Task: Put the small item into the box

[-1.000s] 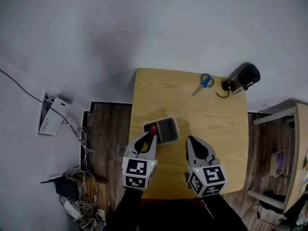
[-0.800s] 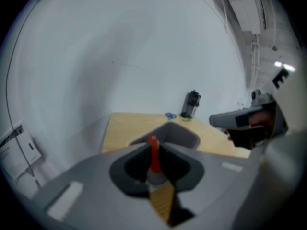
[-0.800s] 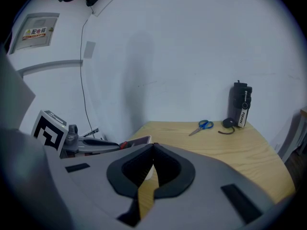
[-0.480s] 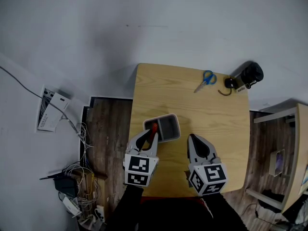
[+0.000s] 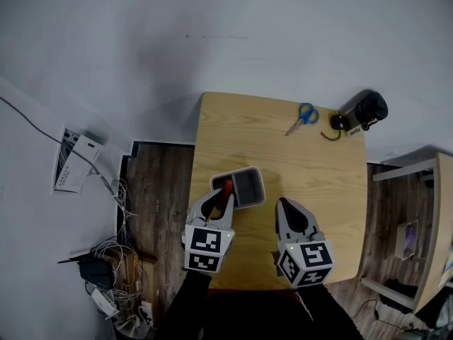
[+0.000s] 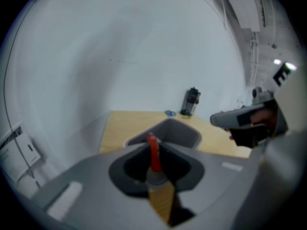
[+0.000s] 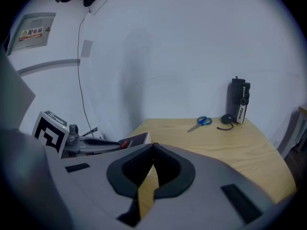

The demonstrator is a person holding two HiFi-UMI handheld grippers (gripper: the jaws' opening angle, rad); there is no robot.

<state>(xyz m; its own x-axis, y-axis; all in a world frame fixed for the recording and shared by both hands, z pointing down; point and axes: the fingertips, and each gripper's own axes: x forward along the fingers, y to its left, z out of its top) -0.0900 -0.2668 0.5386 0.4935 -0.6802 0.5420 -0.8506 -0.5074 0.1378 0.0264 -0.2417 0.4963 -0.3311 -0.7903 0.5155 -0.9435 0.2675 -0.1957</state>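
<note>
We see left gripper [image 5: 224, 195] clamped tight on small red item [image 5: 227, 187], item poking over left edge of grey box [image 5: 248, 188], frame centre. Right gripper [image 5: 280, 204] pinched closed, nothing in it, just right of box over wooden table [image 5: 311, 168].

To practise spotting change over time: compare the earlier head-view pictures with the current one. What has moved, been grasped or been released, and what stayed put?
Nothing visibly changed beyond a slight shift of the whole view. The left tongs stay shut on the small red item by the grey box's near rim. The right tongs stay shut and empty. The scissors and black device are where they were.
</note>
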